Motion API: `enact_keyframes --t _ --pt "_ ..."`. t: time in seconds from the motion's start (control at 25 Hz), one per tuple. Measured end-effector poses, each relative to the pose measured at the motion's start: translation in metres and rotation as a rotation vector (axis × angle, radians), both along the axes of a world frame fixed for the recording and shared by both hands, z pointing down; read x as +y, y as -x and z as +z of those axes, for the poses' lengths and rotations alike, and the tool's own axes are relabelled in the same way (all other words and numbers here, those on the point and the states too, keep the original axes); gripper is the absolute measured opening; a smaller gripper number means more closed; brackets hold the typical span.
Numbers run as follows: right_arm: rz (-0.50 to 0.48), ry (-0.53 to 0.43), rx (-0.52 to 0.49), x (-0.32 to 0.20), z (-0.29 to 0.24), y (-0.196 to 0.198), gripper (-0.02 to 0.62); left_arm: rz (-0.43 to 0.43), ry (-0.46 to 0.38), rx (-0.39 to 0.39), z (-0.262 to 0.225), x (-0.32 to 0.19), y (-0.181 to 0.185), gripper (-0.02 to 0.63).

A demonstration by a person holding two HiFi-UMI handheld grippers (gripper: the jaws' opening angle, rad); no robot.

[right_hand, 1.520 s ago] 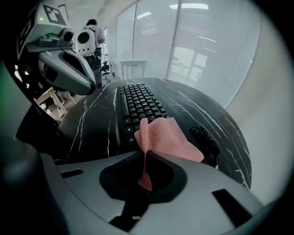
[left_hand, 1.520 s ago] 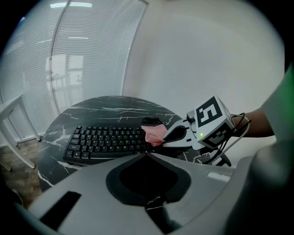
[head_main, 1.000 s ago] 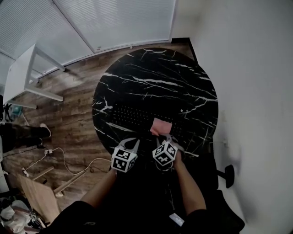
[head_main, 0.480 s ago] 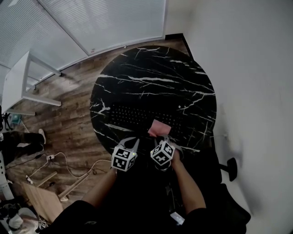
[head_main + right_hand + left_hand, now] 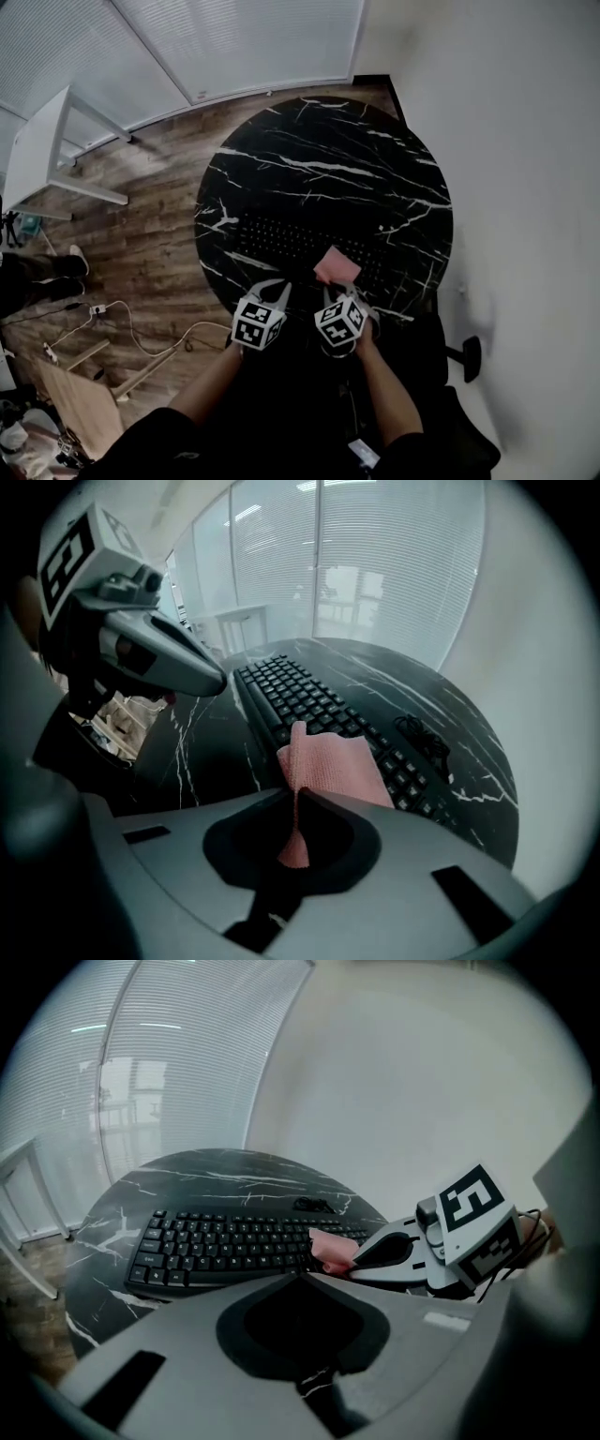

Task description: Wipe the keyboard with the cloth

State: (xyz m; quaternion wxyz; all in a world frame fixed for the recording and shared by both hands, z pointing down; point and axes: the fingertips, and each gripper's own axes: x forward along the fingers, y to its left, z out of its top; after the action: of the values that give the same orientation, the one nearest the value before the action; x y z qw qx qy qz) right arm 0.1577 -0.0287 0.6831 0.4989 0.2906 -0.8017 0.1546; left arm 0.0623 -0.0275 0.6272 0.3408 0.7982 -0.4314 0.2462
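Compared with 0.5 seconds ago, little has changed: the whole head view has slid slightly to the right. The pink cloth (image 5: 335,265) still lies on the right end of the black keyboard (image 5: 281,242), and both tongs stay at the table's near edge, just below centre of the frame.

The right gripper (image 5: 341,287) pinches the near edge of the cloth. In its own view a fold of pink fabric (image 5: 328,766) runs up between the 2 pressed jaws and spreads over the keys (image 5: 291,691). The left gripper (image 5: 279,287) sits just beside it, to the left. In its own view the jaws (image 5: 300,1274) are pressed together on nothing, pointing at the keyboard's front edge (image 5: 216,1241).

The keyboard lies across the near half of a round black table (image 5: 319,159) with white marble veining, at centre frame. The wooden floor (image 5: 150,234) fills the left side, with loose cables (image 5: 141,342) at lower left. A white desk (image 5: 42,155) stands at upper left. White blinds (image 5: 234,47) run along the top, and a plain pale wall (image 5: 516,141) fills the right.
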Motion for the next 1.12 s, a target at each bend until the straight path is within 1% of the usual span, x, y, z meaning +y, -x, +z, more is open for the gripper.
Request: enact_keyframes --t 0.12,0.2,0.36,0.44,0.48,0.6,0.8,0.96,1.12 --pt "0.057 -0.037 -0.037 -0.023 -0.036 0.003 0.009 -0.035 -0.026 0.01 -0.009 -0.01 0.012 -0.003" --pt "0.075 -0.085 -0.067 -0.042 -0.063 0.009 0.009 -0.062 -0.034 0.021 -0.014 -0.015 0.021 -0.003" --pt "0.065 -0.224 -0.096 -0.089 -0.11 0.024 0.009 -0.109 -0.045 0.035 -0.018 -0.023 0.039 -0.003" --pt "0.048 -0.263 -0.09 -0.112 -0.12 0.034 0.009 -0.127 -0.05 0.039 -0.02 -0.029 0.05 -0.003" --pt "0.033 -0.269 -0.079 -0.121 -0.121 0.039 0.009 -0.14 -0.054 0.045 -0.022 -0.031 0.055 -0.003" --pt "-0.034 -0.245 -0.028 -0.136 -0.111 0.051 0.009 -0.199 -0.059 0.061 -0.025 -0.031 0.065 -0.003" --pt "-0.144 -0.177 0.076 -0.136 -0.054 0.067 0.009 -0.264 -0.039 0.064 -0.007 -0.032 0.085 -0.003" --pt "-0.205 -0.144 0.157 -0.134 -0.03 0.074 0.009 -0.256 -0.014 0.073 -0.005 -0.026 0.089 -0.003" --pt "-0.242 -0.059 0.187 -0.12 -0.007 0.076 0.009 -0.248 0.012 0.088 0.003 -0.019 0.087 -0.003"
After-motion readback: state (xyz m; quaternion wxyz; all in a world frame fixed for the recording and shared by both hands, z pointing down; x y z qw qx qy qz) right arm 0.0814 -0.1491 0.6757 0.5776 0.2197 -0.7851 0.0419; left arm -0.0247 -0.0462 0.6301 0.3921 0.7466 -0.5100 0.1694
